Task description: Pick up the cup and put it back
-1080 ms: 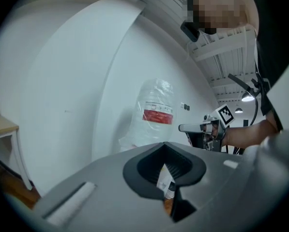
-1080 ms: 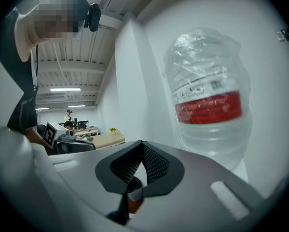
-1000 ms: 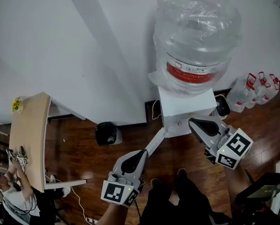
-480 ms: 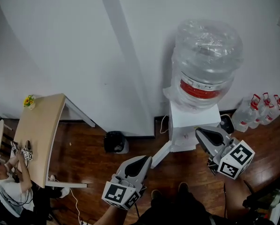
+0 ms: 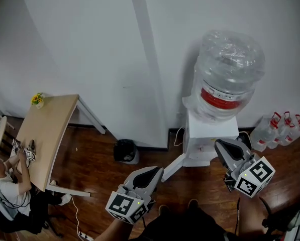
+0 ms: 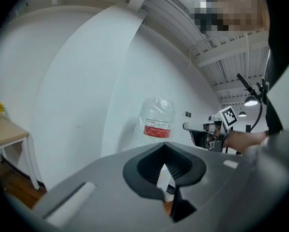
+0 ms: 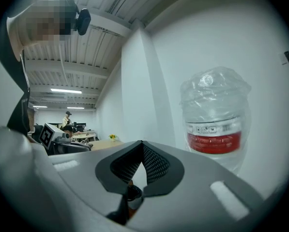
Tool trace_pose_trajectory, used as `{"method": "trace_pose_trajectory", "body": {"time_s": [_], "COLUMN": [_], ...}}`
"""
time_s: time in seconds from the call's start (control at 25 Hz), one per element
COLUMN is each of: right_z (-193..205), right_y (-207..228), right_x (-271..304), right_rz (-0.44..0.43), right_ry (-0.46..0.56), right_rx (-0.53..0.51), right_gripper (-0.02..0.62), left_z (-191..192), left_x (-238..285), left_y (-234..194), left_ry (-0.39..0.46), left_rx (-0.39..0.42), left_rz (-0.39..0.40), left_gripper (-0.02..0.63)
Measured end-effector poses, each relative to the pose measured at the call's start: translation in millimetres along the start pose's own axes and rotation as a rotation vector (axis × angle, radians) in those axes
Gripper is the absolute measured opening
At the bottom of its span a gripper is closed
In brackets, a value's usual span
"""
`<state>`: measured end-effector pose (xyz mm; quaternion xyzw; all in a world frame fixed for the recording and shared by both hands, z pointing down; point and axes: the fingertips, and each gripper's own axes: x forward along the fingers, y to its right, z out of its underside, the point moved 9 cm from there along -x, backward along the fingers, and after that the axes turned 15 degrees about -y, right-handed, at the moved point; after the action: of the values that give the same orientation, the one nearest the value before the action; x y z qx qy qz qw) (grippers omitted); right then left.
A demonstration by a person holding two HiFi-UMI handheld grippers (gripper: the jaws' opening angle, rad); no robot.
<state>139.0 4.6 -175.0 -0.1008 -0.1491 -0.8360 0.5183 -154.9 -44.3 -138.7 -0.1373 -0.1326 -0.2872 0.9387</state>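
Shows no cup in any view, so cannot say where it stands. May sit at the tap recess of the water dispenser (image 5: 210, 134), which is too small here to tell.

Holds nothing in the left gripper (image 5: 158, 170), jaws pressed together. Same for the right gripper (image 5: 218, 144): closed and empty, just in front of the dispenser's right front corner.

Points both grippers level toward the wall (image 5: 114, 59), with the dispenser and its plastic-wrapped water bottle (image 5: 229, 74) ahead and a black waste bin (image 5: 125, 151) on the floor (image 5: 89, 154) to the left.

Probably handles light and thin-walled, and dents easily if paper or plastic. Calls for wide-open jaws first, then a gentle squeeze across the mid-wall, below the rim. Needs keeping upright in case of liquid inside.
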Motion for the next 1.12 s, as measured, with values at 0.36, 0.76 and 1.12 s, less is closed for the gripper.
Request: {"method": "trace_pose_trajectory", "body": {"time_s": [0.36,0.76,1.12], "right_z": [-2.1,2.6,4.0], "right_y": [-8.4,-10.5,-8.0], "right_x": [-14.6,-17.5,-20.9], "right_rz": [0.008,0.011,0.007], "right_ry": [0.007,0.003,-0.006], "right_rx": [-0.005,0.003,0.002], "right_gripper": [0.0,0.0,0.0], "left_z": [-4.1,-6.4,-5.9], "left_x": [-8.7,-9.3,-9.4], "left_y": [11.0,12.9,17.0], "left_ry": [0.021,0.03,0.024], "left_rx": [0.003,0.007,0.014], "left_rz": [0.014,0.011,0.011], "left_gripper": [0.21,0.21,0.21]}}
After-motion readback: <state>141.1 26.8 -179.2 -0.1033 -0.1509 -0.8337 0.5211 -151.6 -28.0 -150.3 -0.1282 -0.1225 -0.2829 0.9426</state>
